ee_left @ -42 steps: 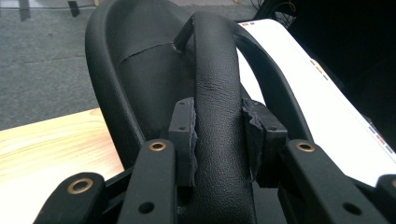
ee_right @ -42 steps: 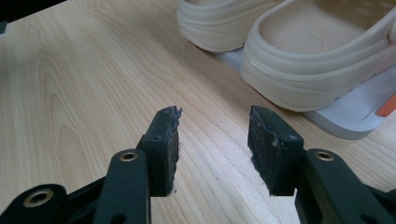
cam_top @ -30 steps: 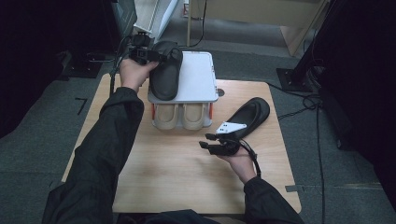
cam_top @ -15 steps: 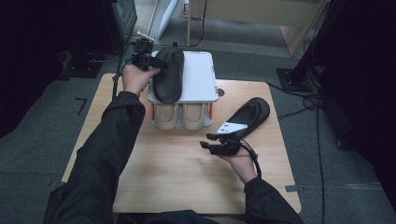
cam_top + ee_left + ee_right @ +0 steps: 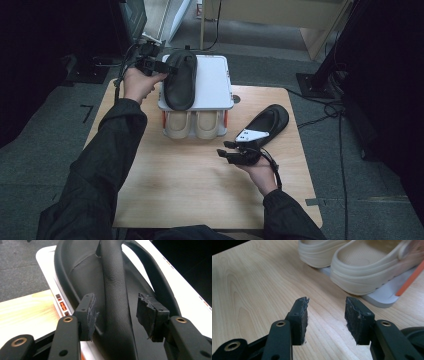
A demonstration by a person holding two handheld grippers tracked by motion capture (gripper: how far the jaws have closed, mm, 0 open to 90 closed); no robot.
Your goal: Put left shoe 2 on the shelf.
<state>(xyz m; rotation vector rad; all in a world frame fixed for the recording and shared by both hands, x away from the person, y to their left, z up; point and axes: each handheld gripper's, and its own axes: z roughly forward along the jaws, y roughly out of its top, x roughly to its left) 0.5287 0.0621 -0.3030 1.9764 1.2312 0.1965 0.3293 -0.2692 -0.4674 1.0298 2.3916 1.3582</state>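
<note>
The work in hand looks like putting black slippers onto a small white shoe rack (image 5: 215, 80) at the far middle of the wooden table (image 5: 180, 190); the step now is the release of the first one. That black slipper (image 5: 181, 82) lies along the left part of the rack's top shelf, toe towards the near side; the left gripper (image 5: 161, 66) sits at its far left edge, and in the left gripper view its jaws have just been opening, the pads (image 5: 89, 315) now standing clear on either side of the slipper's raised rim (image 5: 116, 297) with the rim between them but not pinched. To finish well, I judge the left hand should draw straight back along the jaws' own line, so neither pad snags the soft edge and drags the slipper off the shelf; a small lift first would help, since the rim stands up between the pads. The slipper overhangs the rack's near edge a little, so a nudge could tip it. A pair of beige clogs (image 5: 195, 125) fills the lower shelf, heels facing near.

The second black slipper (image 5: 267, 122) lies on the table to the right of the rack; the right gripper (image 5: 226, 150) hovers near its heel with jaws spread and nothing between them, over bare wood in the right gripper view (image 5: 325, 315); it is likely next to be picked.
</note>
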